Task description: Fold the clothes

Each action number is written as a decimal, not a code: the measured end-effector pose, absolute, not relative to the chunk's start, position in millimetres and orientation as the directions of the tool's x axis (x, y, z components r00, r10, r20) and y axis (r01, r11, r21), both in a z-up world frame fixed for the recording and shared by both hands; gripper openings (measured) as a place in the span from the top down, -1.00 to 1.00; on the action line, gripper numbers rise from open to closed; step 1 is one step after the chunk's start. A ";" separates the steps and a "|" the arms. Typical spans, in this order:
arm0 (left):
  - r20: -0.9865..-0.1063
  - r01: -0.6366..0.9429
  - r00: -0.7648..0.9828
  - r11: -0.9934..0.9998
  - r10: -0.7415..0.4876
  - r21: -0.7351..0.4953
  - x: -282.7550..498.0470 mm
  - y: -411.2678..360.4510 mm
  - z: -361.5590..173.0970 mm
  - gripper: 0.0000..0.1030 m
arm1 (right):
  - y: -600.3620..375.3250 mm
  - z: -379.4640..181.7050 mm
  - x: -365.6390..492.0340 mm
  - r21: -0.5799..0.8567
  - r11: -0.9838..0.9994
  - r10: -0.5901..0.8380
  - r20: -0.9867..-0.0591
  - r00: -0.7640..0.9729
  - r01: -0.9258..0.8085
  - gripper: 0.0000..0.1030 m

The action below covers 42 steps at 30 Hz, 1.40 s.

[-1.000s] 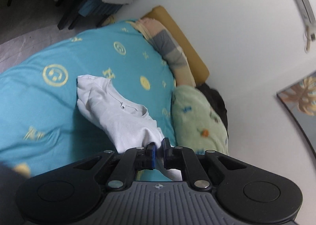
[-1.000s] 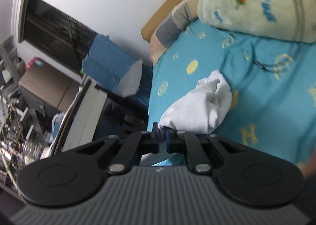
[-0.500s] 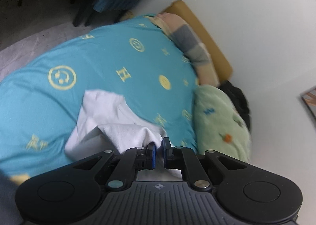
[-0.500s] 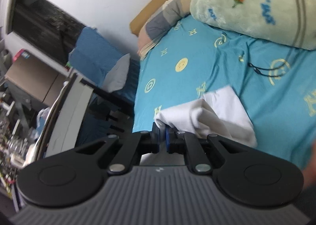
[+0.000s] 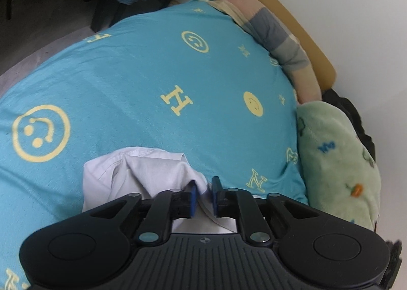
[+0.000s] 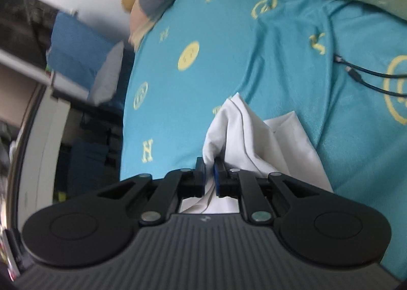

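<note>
A white garment (image 5: 142, 170) lies bunched on the turquoise bedspread (image 5: 127, 86), close in front of both grippers. In the left wrist view my left gripper (image 5: 204, 185) has its jaws slightly parted, with a fold of the white cloth still between the blue pads. In the right wrist view my right gripper (image 6: 209, 166) is shut on an edge of the same garment (image 6: 254, 142), which spreads to the right over the bedspread (image 6: 203, 22). The lower part of the garment is hidden under both grippers.
A green fleece blanket (image 5: 338, 157) lies at the bed's right side, a striped pillow (image 5: 274, 32) and tan headboard (image 5: 292, 22) beyond. A black cable (image 6: 366, 76) lies on the bedspread. A blue chair (image 6: 73, 45) and shelves stand past the bed edge.
Both grippers have come down toward the bed, laying the white garment onto it. The left jaws have parted a little; the right stays closed on the cloth.
</note>
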<state>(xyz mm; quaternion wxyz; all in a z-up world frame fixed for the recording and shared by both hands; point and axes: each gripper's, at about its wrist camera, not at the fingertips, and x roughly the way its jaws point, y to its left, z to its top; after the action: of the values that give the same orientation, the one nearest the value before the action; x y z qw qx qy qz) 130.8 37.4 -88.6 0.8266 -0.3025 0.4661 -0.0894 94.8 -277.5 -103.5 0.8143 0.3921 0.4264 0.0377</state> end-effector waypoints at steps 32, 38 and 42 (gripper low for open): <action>-0.728 0.035 0.645 0.961 -0.232 -0.275 137.3 36.8 -99.2 0.85 | -251.0 -98.3 95.7 0.303 0.952 0.164 -0.630 0.759 0.046 0.75; -0.656 0.031 0.721 0.957 -0.222 -0.290 127.4 41.2 -75.9 0.85 | -252.3 -90.8 100.8 0.304 0.951 0.141 -0.580 0.802 0.053 0.75; -0.730 0.015 0.664 0.980 -0.158 -0.198 141.8 27.5 -101.1 0.80 | -247.9 -114.4 113.9 0.287 0.955 0.130 -0.645 0.753 0.080 0.74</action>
<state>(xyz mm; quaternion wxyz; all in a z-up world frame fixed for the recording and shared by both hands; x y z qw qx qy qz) 141.8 27.5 -101.1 0.9081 -0.0875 0.4068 -0.0477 113.9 -247.9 -114.4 0.9241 0.1501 0.3512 0.0135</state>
